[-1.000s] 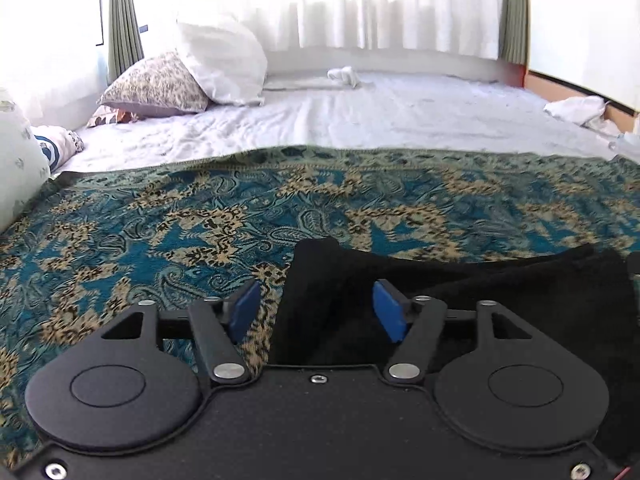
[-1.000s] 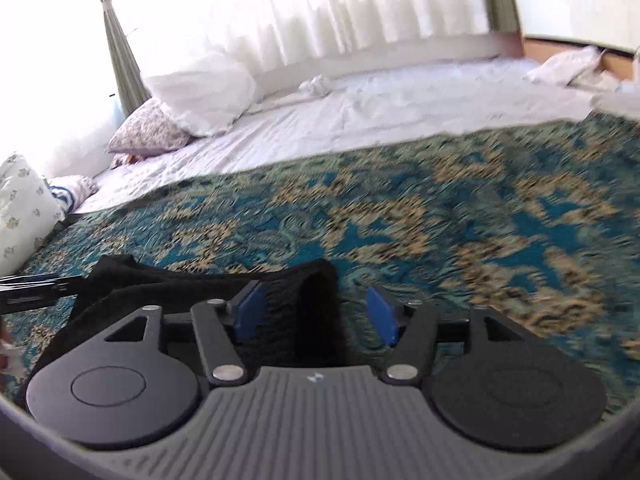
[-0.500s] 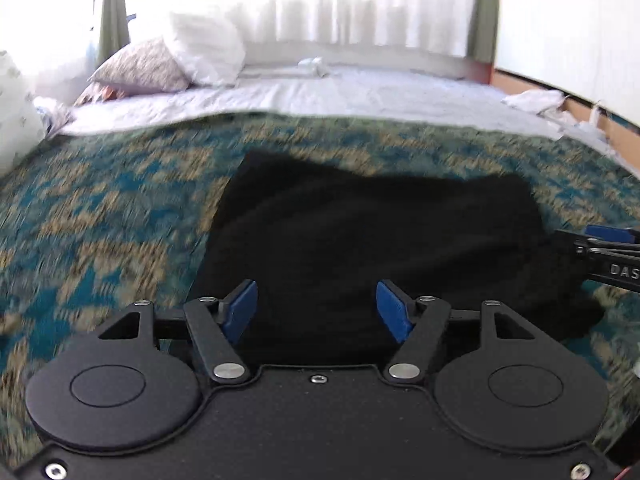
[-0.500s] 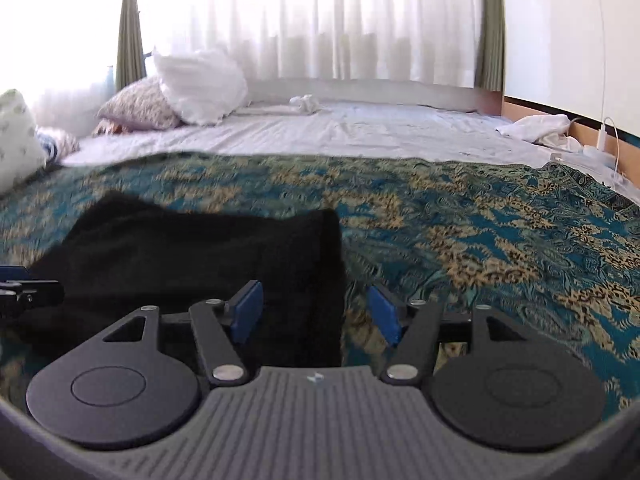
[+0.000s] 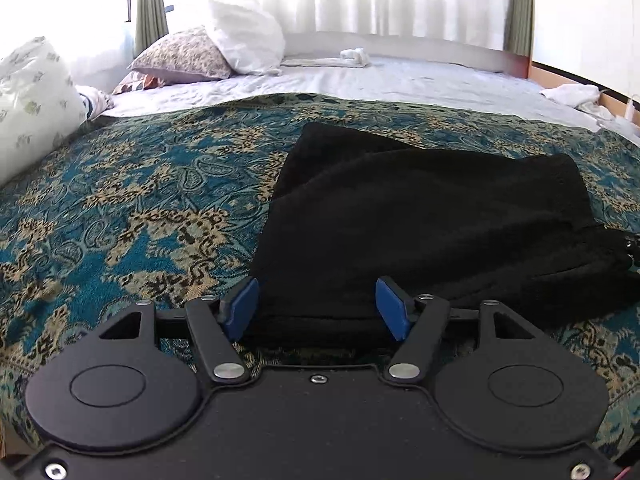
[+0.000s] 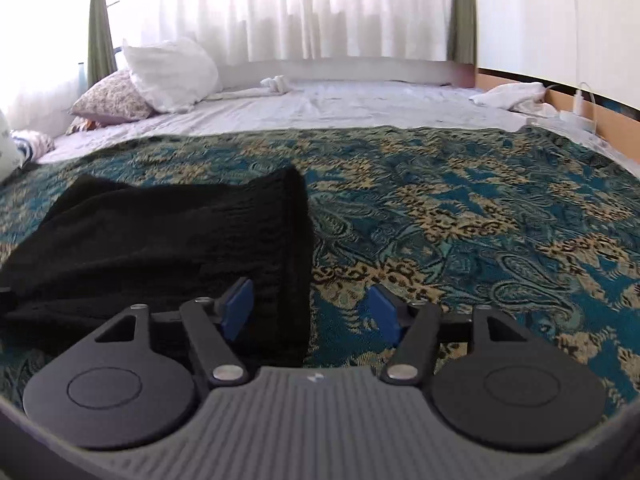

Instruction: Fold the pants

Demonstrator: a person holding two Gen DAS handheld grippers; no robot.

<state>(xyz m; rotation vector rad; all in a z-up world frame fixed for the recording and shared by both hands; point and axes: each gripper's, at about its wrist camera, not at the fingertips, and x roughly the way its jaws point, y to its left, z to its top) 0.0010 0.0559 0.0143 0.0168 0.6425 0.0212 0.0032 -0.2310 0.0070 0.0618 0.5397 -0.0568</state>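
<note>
The black pants (image 5: 420,216) lie folded in a flat stack on the teal and gold patterned blanket (image 5: 140,208). My left gripper (image 5: 316,308) stands open at the stack's near edge, with the cloth lying loose between its blue pads (image 5: 240,308). In the right wrist view the pants (image 6: 160,240) fill the left half. My right gripper (image 6: 311,312) is open over the stack's right edge, with cloth by its left pad (image 6: 238,310) and bare blanket (image 6: 480,220) by the other. The right gripper's tip (image 5: 634,246) peeks in at the left wrist view's right edge.
Beyond the blanket lies a white sheet (image 5: 400,80). At the far left are a white pillow (image 5: 244,40), a floral pillow (image 5: 180,56) and a large printed pillow (image 5: 32,96). A crumpled white cloth (image 6: 508,94) and a charger cable (image 6: 580,100) sit at the far right by the wooden bed edge.
Both grippers have drawn back toward the near side of the bed, so the whole folded stack now shows ahead of them. Both have stayed open.
</note>
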